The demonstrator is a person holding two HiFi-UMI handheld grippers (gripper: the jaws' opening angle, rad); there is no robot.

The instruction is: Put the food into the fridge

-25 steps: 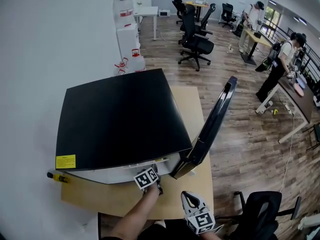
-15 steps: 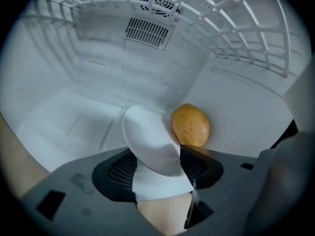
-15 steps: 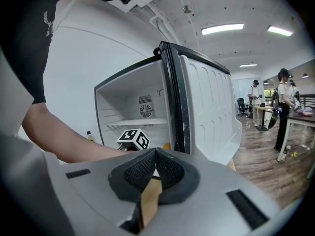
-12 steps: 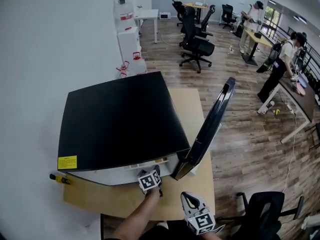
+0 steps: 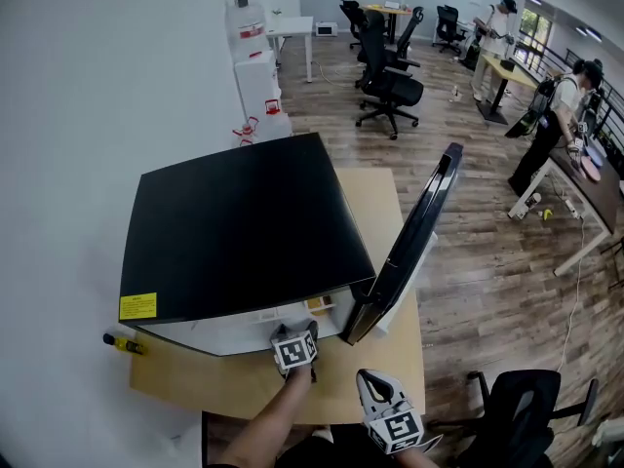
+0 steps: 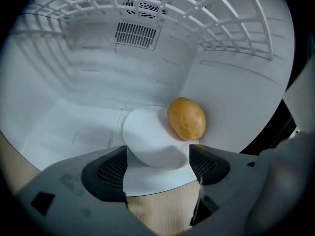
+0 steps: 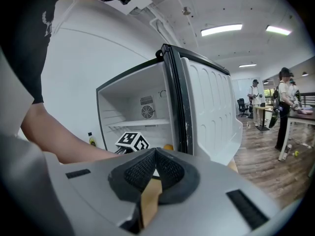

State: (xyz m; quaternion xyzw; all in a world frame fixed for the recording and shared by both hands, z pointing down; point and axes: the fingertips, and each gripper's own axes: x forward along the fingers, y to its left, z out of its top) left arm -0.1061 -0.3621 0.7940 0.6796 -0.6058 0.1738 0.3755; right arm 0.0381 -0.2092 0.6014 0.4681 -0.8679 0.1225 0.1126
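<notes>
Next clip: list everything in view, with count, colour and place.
fridge: one, black top, white inside, on the table, door open
table: one, light wood, under the fridge
plate: one, white, fridge floor
potato: one, yellow-brown, on the plate's far right edge
wire shelf: one, white, top of fridge interior
bottle: one, yellow, on the table left of the fridge
office chairs: several, black, across the room
people: at least two, far right
left gripper: grey, inside the fridge; fingers have just been opening, plate's near rim between them, not gripped
right gripper: grey, outside the fridge, fingers shut, empty
</notes>
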